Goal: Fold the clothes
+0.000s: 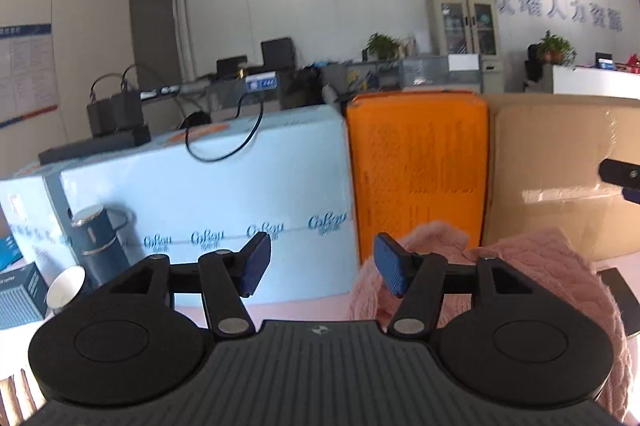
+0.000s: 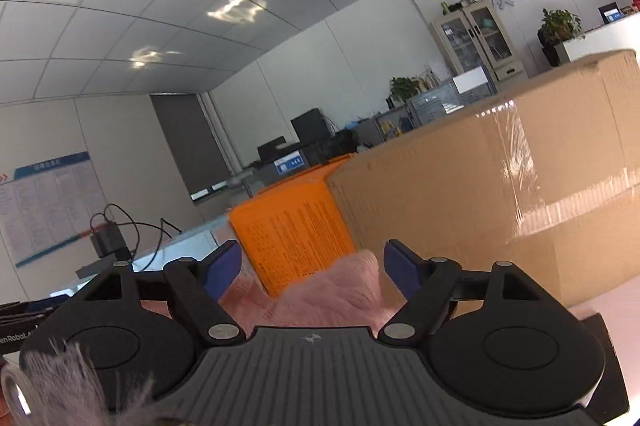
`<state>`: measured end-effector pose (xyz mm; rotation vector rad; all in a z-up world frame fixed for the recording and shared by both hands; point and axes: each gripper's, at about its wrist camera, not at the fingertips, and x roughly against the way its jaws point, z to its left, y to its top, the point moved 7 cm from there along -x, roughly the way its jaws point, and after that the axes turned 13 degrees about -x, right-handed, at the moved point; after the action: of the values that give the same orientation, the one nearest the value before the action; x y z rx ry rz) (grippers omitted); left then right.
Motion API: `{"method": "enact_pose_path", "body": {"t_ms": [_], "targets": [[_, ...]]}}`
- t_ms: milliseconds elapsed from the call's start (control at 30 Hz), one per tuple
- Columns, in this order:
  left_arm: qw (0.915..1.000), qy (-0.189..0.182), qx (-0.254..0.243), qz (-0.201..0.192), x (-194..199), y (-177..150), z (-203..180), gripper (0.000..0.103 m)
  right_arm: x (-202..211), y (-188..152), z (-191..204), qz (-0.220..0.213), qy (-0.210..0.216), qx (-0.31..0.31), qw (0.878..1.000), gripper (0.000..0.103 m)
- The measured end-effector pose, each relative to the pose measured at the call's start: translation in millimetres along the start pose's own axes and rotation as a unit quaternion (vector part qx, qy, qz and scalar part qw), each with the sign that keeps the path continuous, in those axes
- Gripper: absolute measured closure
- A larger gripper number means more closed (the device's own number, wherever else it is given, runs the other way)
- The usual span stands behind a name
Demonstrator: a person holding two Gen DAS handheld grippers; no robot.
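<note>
A fluffy pink knit garment [image 1: 536,266] lies bunched on the table at the lower right of the left wrist view. My left gripper [image 1: 322,266] is open; the garment sits behind and beside its right finger, and no pad presses on it. A tip of the other gripper [image 1: 624,178] shows at the right edge. In the right wrist view the pink garment [image 2: 332,290] rises low between the spread blue pads of my right gripper [image 2: 312,274], which is open; the pads stand apart from the fabric.
Three boxes wall off the table's far side: a light blue box [image 1: 208,194], an orange box [image 1: 416,170] and a taped cardboard box [image 1: 560,170]. A dark blue flask [image 1: 96,242], a paper cup [image 1: 66,292] and a small box [image 1: 20,294] stand at the left. A flat black object [image 1: 618,296] lies at the right.
</note>
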<state>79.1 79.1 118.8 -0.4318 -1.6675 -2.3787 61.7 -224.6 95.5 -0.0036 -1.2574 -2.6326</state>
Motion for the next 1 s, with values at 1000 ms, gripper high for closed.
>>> {"method": "enact_pose_path", "body": {"t_ms": [1000], "targets": [[0.8916,-0.409,-0.132,0.141,109.2,-197.6,-114.0,0.054,98.5,-189.4,-45.2,0.358,-0.065,-0.054,0.93,0.0]]}}
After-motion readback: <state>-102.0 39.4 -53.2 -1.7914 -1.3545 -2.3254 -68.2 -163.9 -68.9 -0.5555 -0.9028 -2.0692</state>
